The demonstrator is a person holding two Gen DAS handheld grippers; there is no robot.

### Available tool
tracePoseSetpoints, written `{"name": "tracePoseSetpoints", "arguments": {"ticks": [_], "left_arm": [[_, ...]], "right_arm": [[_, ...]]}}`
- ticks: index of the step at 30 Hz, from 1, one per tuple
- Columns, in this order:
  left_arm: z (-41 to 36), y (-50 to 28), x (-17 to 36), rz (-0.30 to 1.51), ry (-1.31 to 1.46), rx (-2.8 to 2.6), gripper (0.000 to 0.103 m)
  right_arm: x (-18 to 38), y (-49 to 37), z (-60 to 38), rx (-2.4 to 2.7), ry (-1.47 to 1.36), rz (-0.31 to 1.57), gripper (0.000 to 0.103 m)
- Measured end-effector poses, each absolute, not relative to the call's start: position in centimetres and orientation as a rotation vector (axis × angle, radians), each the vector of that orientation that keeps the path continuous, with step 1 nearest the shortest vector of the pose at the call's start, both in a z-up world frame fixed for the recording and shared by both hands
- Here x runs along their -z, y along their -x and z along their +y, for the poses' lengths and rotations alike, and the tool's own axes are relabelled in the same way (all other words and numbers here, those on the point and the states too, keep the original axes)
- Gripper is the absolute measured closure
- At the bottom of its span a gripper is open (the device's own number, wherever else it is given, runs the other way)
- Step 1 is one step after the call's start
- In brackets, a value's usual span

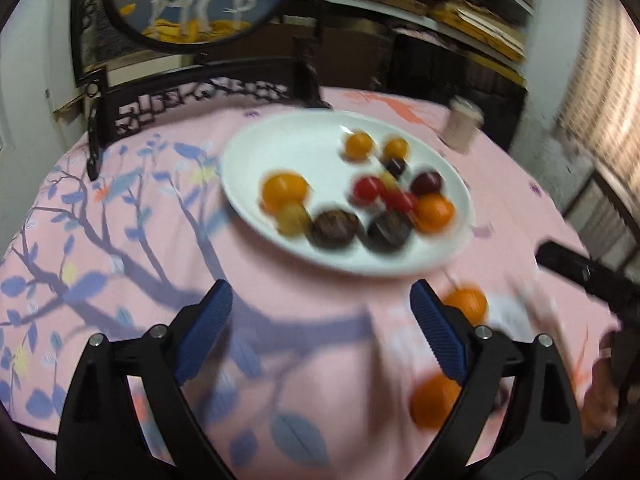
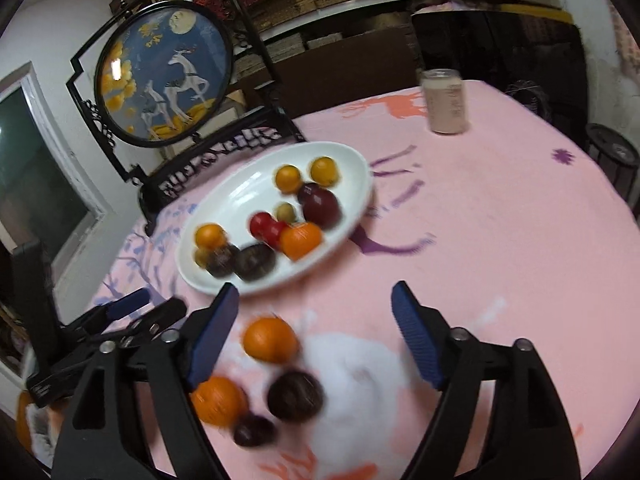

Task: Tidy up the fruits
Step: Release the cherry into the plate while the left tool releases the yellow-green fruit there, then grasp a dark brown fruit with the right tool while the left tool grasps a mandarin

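A white oval ceramic plate (image 2: 352,196) rests on the pink patterned counter (image 2: 500,240), its long axis running from the near left up to the far right in the right wrist view, holding oranges, red and dark fruits. Near the plate's front rim, the right hand-held gripper (image 2: 316,336) hangs spread wide above a loose orange (image 2: 270,339) and a dark round fruit (image 2: 295,397). Only this view shows that dark fruit. The left hand-held gripper (image 1: 322,334), also spread and empty, sits just before the plate (image 1: 280,140).
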State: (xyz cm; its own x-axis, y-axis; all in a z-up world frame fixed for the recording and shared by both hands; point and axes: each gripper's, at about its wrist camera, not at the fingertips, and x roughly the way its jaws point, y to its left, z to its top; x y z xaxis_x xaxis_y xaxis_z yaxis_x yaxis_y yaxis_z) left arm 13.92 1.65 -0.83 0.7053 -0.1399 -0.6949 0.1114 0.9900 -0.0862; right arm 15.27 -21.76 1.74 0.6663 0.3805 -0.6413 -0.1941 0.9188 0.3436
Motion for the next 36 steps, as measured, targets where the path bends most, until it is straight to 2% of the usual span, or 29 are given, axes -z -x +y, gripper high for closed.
{"name": "tracePoseSetpoints", "arguments": {"ticks": [2,4,8,16,24,30,36], "left_arm": [[0.3,-12.2,1.1,0.775,-0.034,0.16,0.008],[-0.8,-10.3,1.1,0.747,-0.087,0.182,0.005],[-2.5,-8.0,1.2,0.713,-0.159,0.213,0.002],[-3.9,-8.5,2.8,0.777,-0.247,0.207,0.002],[1.9,-9.7,0.8,0.696,-0.116,-0.051,0.002],[7.3,-9.5,0.2,0.705,0.173,-0.072,0.002],[3.4,-9.6,1.2,0.716,-0.06,-0.078,0.002]], "right_arm": [[-1.8,-14.6,-22.5,-0.325,-0.272,0.774,0.021],[-2.0,-14.2,-23.3,-0.311,-0.294,0.754,0.014],[-2.0,-13.8,-24.6,-0.294,-0.345,0.745,0.013],[-1.9,-13.9,-24.8,-0.304,-0.373,0.771,0.013],[-1.8,-13.9,-24.9,-0.303,-0.377,0.774,0.013],[-1.9,-13.8,-24.9,-0.311,-0.382,0.769,0.013],[-1.8,-13.9,-25.0,-0.31,-0.385,0.777,0.013]]}}
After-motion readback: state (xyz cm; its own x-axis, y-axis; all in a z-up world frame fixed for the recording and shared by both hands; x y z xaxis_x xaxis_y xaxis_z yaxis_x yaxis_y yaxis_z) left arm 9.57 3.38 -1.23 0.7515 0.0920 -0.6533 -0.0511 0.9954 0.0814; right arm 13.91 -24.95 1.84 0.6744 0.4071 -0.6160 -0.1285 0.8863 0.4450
